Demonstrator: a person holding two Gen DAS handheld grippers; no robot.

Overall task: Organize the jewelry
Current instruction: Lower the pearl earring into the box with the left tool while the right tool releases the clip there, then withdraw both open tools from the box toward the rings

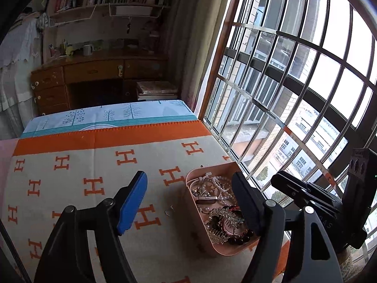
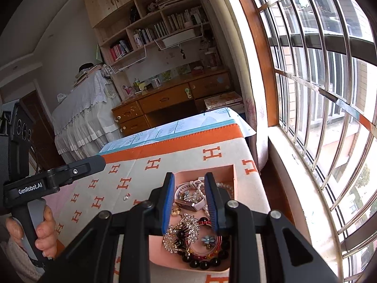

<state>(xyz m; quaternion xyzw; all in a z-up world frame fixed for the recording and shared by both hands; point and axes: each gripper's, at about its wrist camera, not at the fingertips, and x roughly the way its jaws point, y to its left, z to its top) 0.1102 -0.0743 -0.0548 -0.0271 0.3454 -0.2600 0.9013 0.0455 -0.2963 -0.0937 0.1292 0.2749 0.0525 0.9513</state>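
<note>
A pink box (image 1: 213, 247) (image 2: 226, 172) sits on the H-patterned blanket near the window edge. It holds a rose-gold watch (image 1: 206, 199) (image 2: 187, 205), pearl strands (image 1: 223, 188), a crystal hair comb (image 2: 186, 228) and a dark bead bracelet (image 2: 205, 261). My left gripper (image 1: 188, 175) hangs open and empty over the blanket, its right finger across the box's near side. A small earring (image 1: 169, 211) (image 2: 126, 197) lies loose on the blanket left of the box. My right gripper (image 2: 189, 176) hovers above the box, jaws narrowly apart with nothing pressed between the pads.
The blanket (image 1: 70, 179) covers a bed whose right edge runs along a barred window (image 1: 294, 82) and its sill (image 2: 304, 188). A hand (image 2: 44, 226) grips the left gripper's handle. A wooden desk (image 1: 94, 70) and bookshelves stand beyond the bed.
</note>
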